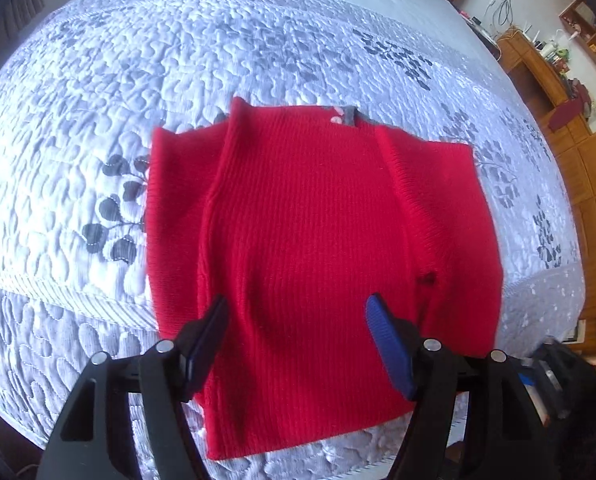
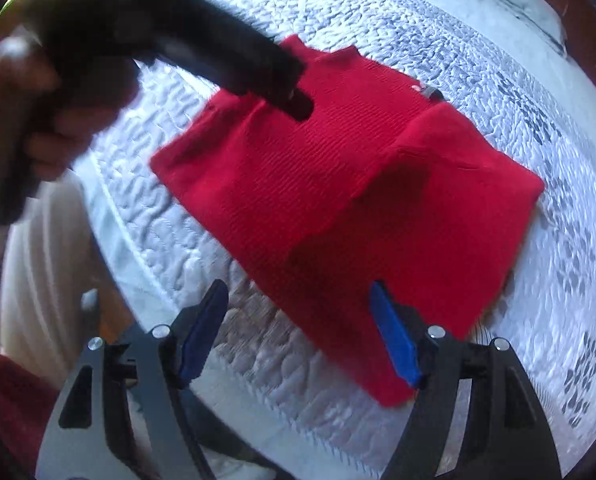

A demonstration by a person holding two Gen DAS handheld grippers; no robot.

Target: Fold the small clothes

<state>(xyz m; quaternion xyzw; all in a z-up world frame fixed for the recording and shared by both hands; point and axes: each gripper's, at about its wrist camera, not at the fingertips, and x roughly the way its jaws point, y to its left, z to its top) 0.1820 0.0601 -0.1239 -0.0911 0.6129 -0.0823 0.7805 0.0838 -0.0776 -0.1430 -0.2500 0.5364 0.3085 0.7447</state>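
A small red knit sweater (image 1: 314,220) lies flat on the quilted bed, both side parts folded in over its middle. A grey collar tag (image 1: 348,116) shows at its far edge. My left gripper (image 1: 298,308) is open and empty, hovering above the sweater's near edge. In the right wrist view the sweater (image 2: 338,200) lies diagonally. My right gripper (image 2: 298,296) is open and empty above the sweater's near corner. The left gripper (image 2: 294,100) reaches in from the upper left over the sweater's far side, held by a hand (image 2: 58,120).
A white quilted bedspread (image 1: 98,120) with grey leaf prints covers the bed; its ribbed front edge (image 1: 78,300) runs below left. Wooden shelves and cabinets (image 1: 558,92) stand at the right. A dark red cloth (image 2: 6,400) is at the lower left.
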